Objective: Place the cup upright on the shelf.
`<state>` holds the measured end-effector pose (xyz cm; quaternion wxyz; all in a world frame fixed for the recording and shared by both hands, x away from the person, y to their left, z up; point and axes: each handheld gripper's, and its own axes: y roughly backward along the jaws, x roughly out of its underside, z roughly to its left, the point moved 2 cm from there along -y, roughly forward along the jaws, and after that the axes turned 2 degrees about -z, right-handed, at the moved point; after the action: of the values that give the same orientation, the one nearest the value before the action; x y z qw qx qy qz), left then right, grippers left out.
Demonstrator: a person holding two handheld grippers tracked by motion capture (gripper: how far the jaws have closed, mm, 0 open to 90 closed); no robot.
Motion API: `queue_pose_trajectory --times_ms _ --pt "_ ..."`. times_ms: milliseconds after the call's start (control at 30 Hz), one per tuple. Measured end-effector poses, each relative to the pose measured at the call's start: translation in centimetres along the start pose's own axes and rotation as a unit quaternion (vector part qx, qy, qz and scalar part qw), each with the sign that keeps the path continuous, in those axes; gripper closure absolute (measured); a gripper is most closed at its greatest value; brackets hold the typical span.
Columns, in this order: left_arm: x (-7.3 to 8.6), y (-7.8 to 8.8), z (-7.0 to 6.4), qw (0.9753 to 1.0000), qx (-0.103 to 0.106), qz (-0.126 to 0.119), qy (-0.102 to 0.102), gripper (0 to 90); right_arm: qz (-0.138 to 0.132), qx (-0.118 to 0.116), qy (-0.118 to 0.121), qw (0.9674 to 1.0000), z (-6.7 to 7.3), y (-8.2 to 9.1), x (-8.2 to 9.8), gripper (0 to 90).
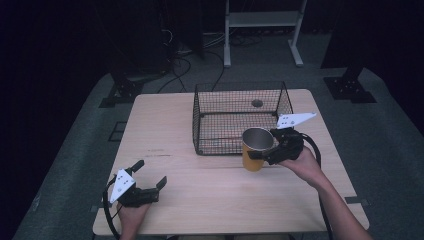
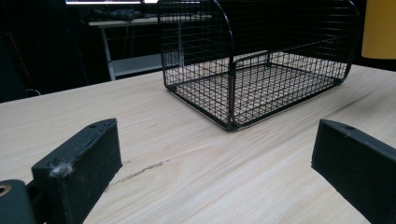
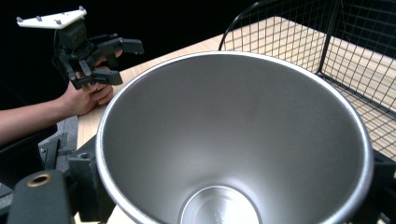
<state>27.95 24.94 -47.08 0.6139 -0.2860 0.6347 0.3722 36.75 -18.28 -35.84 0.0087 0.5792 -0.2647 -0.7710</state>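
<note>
Wooden table (image 1: 200, 195), unlabelled yellow cup (image 1: 253, 150)

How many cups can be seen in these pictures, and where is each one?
1. The yellow cup with a metal inside is held by the right gripper, just in front of the wire basket. The basket looks empty.

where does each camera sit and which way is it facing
High view: above the person's side, looking forward and down on the table; both forearms, left tool, right tool holding the yellow steel cup.
Left gripper view: low over the tabletop, facing the wire basket; its own spread jaws.
Right gripper view: looking down into the cup; its jaws flank it, left hand beyond.
Shared: all three show the basket and cup.
</note>
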Motion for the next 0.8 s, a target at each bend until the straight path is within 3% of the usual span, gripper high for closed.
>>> queue_pose_trajectory --times_ms 800 --pt "0.0 0.0 0.0 1.0000 0.001 -0.001 0.003 0.8 0.000 -0.003 0.013 0.9999 -1.3 -0.5 -4.1 12.3"
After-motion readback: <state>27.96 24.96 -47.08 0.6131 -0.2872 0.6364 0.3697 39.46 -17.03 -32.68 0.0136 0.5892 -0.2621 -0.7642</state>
